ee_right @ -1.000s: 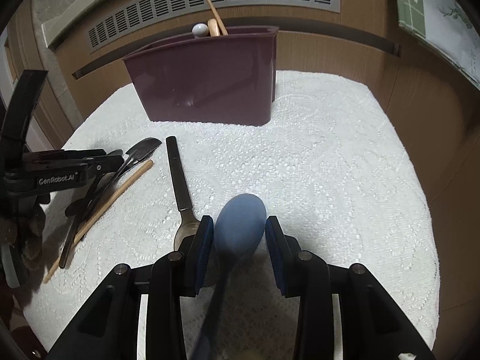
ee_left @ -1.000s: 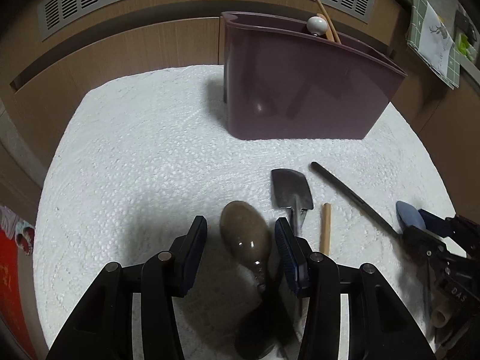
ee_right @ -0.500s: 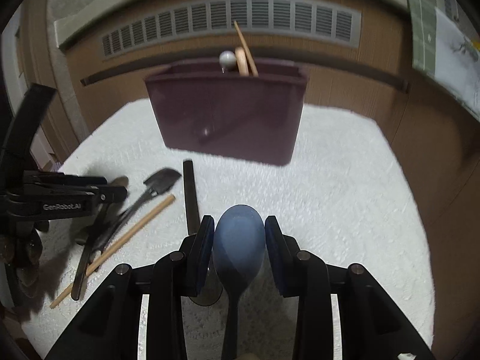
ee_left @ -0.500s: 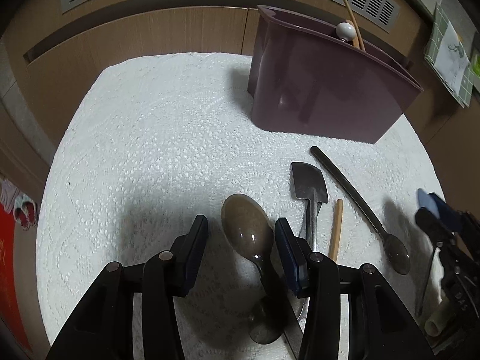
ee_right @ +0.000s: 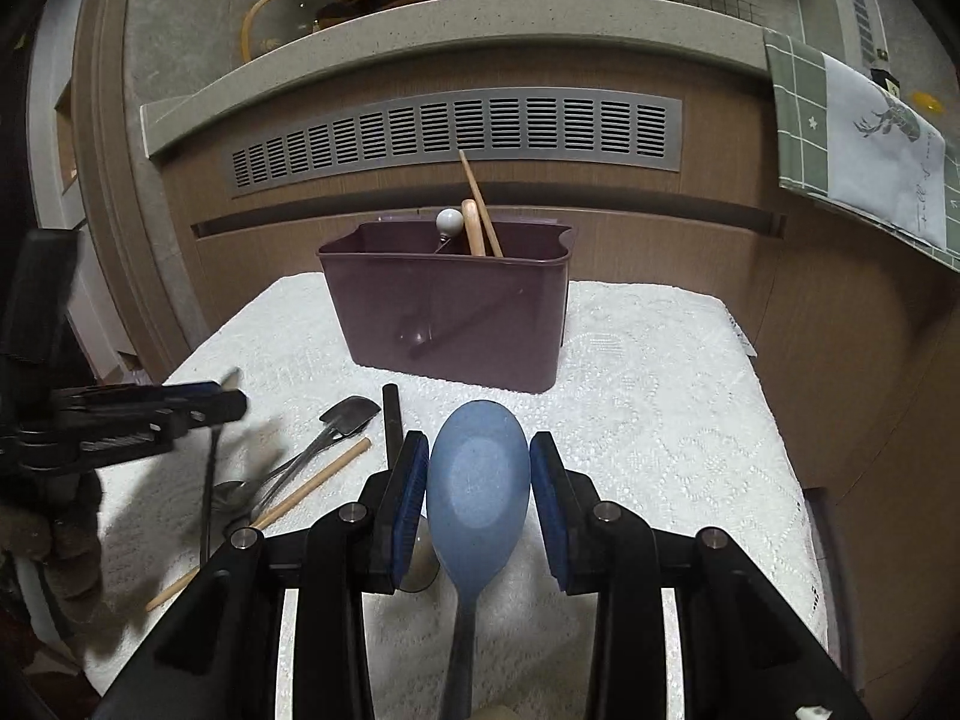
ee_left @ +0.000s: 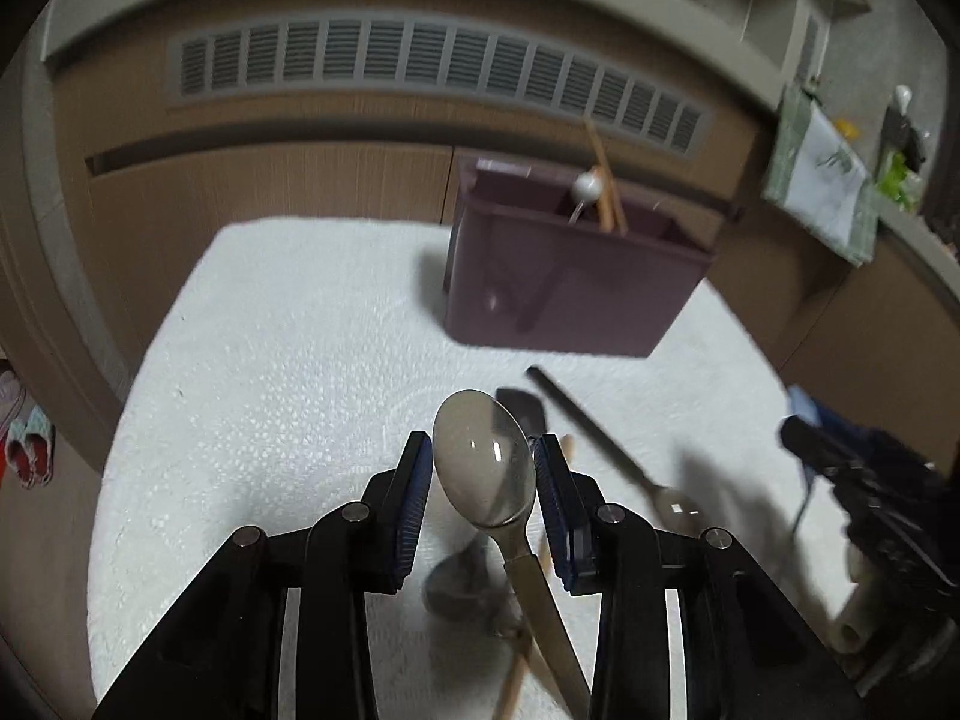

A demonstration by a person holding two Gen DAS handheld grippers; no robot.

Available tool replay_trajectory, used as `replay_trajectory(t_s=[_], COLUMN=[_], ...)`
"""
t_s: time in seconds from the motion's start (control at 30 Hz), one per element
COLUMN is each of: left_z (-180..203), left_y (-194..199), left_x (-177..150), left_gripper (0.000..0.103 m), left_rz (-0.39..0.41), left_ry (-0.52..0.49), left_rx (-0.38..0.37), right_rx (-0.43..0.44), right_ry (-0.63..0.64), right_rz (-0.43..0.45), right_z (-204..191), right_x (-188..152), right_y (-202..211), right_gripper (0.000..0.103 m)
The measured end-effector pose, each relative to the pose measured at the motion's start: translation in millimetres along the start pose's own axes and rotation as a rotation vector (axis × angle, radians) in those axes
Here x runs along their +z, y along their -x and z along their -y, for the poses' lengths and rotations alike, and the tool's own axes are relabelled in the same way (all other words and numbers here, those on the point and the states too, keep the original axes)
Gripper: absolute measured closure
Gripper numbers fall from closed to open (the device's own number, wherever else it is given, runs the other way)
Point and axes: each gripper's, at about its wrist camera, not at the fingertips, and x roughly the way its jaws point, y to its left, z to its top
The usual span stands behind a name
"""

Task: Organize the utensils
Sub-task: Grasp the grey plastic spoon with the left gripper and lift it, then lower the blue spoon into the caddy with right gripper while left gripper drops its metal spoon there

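Observation:
My left gripper is shut on a brown spoon and holds it in the air above the white cloth. My right gripper is shut on a blue spoon, also lifted. The maroon utensil holder stands at the back of the cloth, also in the left wrist view, and holds wooden sticks and a white-knobbed utensil. On the cloth lie a dark small spatula, a black-handled spoon and a wooden chopstick.
The white lace cloth covers a small table; its edges drop off on all sides. A wooden cabinet with a vent grille stands behind. A green towel hangs at the right. The other gripper appears at each view's side.
Both grippers have risen from the cloth with their spoons and now look from higher up toward the holder. The left view has swung left, blurred by motion.

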Motion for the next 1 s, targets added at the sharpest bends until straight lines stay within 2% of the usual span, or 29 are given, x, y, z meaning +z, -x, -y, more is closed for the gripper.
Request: replay_trajectory(t_s=[0.13,0.37,0.6,0.77,1.0], left_z=[7.6,6.3,16.0,16.2,30.2], left_y=[20.6,26.0,38.1,36.6,59.8], left_x=[3.6,6.3,12.7,19.0,45.1], left_gripper=[0.067,0.067,0.068,0.07,0.07], left_rz=[0.06,0.074,0.111,0.109,0.199], left_ry=[-0.043,-0.044,-0.103,-0.095,-0.149], left_rx=[0.001,-0.01,0.009,0.003,0.002], right_rx=[0.007,0.004,-0.006,-0.008,-0.01], right_ry=[-0.019,-0.007,-0.012,-0.016,-0.041], right_rz=[0.002,0.028,0.04,0.039,0.077], right_z=[0.7,-2.8,-0.5,0.5,7.5], right_x=[-0.1,3.9,7.0,7.1,20.8], right_y=[2.6,11.2,14.9,13.4,17.8], right_gripper=[0.071,0.071,0.071,0.071,0.071])
